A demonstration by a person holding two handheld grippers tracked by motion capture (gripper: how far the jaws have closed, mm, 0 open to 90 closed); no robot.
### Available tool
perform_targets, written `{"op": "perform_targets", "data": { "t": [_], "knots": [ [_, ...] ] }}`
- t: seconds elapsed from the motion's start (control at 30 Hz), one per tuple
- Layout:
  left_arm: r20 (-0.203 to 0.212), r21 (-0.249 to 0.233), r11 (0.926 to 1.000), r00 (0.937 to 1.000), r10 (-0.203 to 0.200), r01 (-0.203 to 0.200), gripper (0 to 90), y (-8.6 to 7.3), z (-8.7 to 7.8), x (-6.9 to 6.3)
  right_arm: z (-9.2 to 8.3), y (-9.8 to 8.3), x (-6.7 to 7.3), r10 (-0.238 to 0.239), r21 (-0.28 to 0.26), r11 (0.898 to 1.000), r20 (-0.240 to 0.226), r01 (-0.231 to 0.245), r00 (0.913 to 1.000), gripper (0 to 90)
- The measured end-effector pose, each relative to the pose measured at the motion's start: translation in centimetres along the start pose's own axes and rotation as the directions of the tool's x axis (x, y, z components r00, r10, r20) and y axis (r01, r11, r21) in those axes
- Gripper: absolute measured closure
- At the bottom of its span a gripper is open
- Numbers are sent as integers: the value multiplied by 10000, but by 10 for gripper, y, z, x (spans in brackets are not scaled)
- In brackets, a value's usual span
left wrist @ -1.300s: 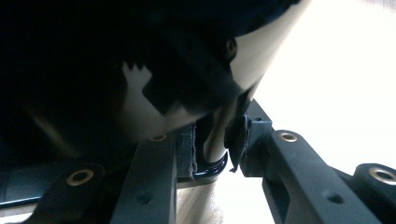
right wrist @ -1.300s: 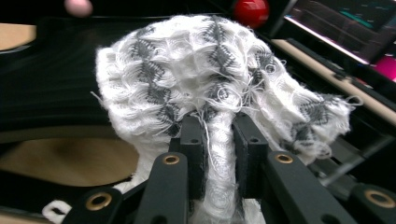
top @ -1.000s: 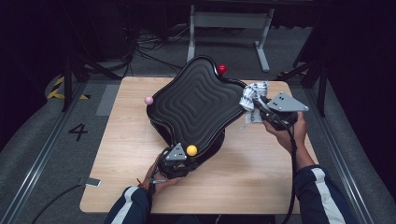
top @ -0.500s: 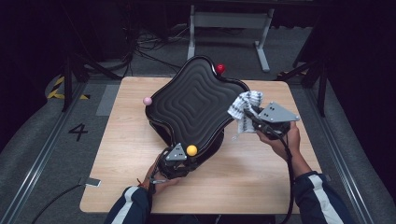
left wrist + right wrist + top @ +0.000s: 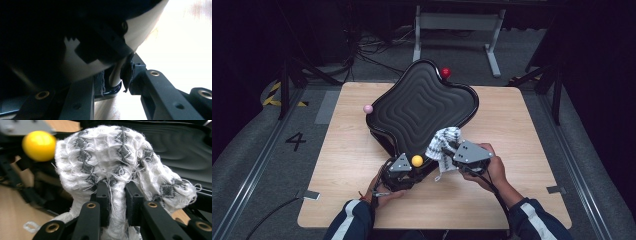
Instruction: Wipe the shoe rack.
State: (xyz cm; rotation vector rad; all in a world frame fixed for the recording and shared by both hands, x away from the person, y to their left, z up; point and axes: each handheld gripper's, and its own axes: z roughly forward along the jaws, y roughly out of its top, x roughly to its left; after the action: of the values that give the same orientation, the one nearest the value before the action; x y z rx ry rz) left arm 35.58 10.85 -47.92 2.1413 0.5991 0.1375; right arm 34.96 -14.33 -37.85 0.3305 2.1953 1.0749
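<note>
Black wavy tray [image 5: 422, 105] lies tilted on the counter [image 5: 522, 130], long axis running from near-left to far-right. Left gripper [image 5: 401, 167] jaws clamp its near rim. Right gripper [image 5: 457, 152] jaws pinch a bunched white cloth [image 5: 443, 145] on the tray's near edge.

The high view was dim, its surroundings nearly black, only the table [image 5: 362, 200] evenly lit. The left gripper view was mostly dark with blown-out glare at right. The cloth [image 5: 120, 165] stayed sharp; the yellow ball [image 5: 38, 145] blurred.

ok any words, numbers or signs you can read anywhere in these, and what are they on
"4": painted in black on the grey floor left of the table.
Yellow and black hazard stripes: a marking on the floor farther back, no words.
Nothing readable on the black tray, the cloth or either tool.
</note>
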Motion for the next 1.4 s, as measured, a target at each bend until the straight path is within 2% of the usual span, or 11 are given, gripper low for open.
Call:
{"op": "perform_targets", "data": {
  "t": [0.17,0.33,0.67,0.83,1.0,1.07,1.1,1.17,1.2,1.3,1.4],
  "knots": [
    [-37,11,10000,10000,7,-7,719,0,0,0,1,-2,16,-275,30,9996,-551,277,9981,763],
    [-43,-28,10000,10000,-33,32,717,0,0,1,7,-8,26,-451,285,9984,-1235,490,9913,769],
    [-640,-33,10000,9979,-48,46,701,1,0,2,-6,-26,15,-92,593,9981,-1118,160,9937,792],
    [-958,-32,10000,9954,-22,19,670,0,-2,4,-17,-39,9,118,774,9970,-1353,-13,9907,794],
    [-1321,-1,9999,9912,-104,105,661,0,-3,6,-27,-56,7,352,1235,9923,-1841,-125,9823,793],
    [-1460,-14,10000,9893,-49,48,643,0,-4,8,-28,-64,10,289,1536,9881,-2092,37,9775,791],
    [-1527,55,10000,9882,73,-65,640,0,-4,10,-28,-68,12,332,1683,9857,-2204,45,9748,789],
    [-1579,-8,10000,9874,-89,89,636,-1,-4,10,-25,-73,15,402,1872,9823,-2484,72,9678,787],
    [-1646,-37,10000,9864,22,-28,633,0,-4,11,-22,-76,19,448,2065,9784,-2766,138,9599,783],
    [-1761,-9,10000,9843,-88,87,610,-1,-5,12,-15,-83,29,250,2431,9686,-3063,528,9516,775],
    [-1907,-12,9998,9815,-192,193,588,-2,-6,14,-9,-86,35,425,2571,9653,-3281,459,9437,763]
  ]
}}
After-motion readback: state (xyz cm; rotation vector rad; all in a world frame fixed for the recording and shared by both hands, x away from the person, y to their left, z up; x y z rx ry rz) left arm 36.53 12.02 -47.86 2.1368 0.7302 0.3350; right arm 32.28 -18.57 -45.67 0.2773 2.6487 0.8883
